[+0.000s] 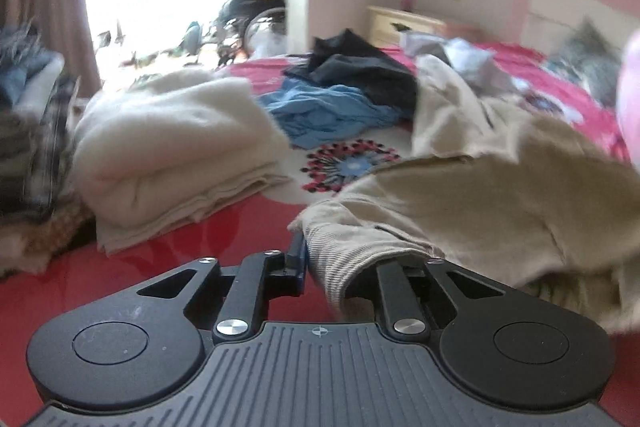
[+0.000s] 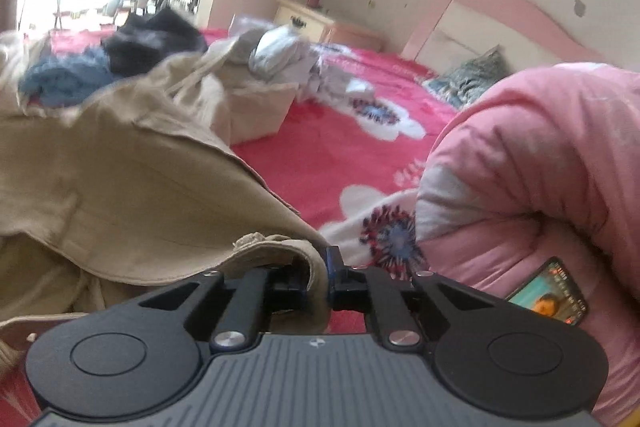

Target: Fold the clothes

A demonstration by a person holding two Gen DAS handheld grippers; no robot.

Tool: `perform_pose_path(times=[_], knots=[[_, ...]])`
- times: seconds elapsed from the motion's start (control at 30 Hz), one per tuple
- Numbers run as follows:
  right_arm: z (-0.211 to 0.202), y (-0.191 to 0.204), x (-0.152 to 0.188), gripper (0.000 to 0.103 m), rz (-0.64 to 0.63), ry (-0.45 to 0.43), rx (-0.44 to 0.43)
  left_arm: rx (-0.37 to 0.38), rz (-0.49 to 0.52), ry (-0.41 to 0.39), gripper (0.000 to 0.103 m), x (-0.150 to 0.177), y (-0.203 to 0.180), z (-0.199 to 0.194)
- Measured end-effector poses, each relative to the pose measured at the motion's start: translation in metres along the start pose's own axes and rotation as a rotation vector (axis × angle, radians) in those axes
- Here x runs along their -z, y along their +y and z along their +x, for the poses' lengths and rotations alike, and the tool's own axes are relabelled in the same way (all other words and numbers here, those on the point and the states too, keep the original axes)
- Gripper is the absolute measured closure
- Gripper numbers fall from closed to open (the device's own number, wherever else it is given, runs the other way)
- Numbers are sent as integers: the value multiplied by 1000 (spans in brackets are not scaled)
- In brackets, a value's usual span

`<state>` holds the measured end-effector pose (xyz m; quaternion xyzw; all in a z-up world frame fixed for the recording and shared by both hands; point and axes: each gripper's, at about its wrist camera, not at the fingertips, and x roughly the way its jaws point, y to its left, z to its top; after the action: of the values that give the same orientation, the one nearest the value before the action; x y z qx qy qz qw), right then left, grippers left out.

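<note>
Fingers, left: clamped on the ribbed cuff or hem [image 1: 340,259] of the beige garment [image 1: 480,195]; left gripper [image 1: 320,267] narrow, cloth filling the gap between the jaws.
Fingers, right: pinched nearly shut on a thin seamed edge [image 2: 316,267] of the same beige garment [image 2: 120,179]; right gripper [image 2: 320,275] with fabric draped over its left finger.
Garment position: raised off the red floral bedspread [image 1: 160,259], hanging slack between both grips, its far part trailing back toward the heap of blue cloth [image 1: 328,111] and black cloth [image 1: 360,67].
Step in hand: judged as the spread-out stage, two edges taken and the piece lifted, no fold laid yet.
Next move calls for: pulling the two grips apart to take out the sag, then laying the cloth flat on bare bedspread before folding; clearance needed from the folded cream stack [image 1: 172,155] on the left and the pink quilt [image 2: 540,167] on the right.
Pose, both hands: pointing forward and angled downward toward the bed, close to the mattress surface, side by side on the one garment.
Risk: thin edge slipping from the right pinch under tension.
Unclear: sleeve or hem, blur preventing a firm call.
</note>
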<state>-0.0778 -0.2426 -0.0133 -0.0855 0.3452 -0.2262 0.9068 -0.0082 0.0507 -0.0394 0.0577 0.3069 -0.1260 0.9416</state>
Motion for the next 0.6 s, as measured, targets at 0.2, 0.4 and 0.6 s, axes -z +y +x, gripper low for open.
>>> perform_pose_path(times=[0.2,0.4,0.6], knots=[[-20,-5,-8,94,7,-69,-12,-38,144,21,61,23,-19,9],[-30,-10,-12,94,-5,-100,10,-109,-20,-76,84,1,-3,-8],[-48,-22,-36,95,-16,-211,33,-94,-110,-167,97,-43,8,-34]])
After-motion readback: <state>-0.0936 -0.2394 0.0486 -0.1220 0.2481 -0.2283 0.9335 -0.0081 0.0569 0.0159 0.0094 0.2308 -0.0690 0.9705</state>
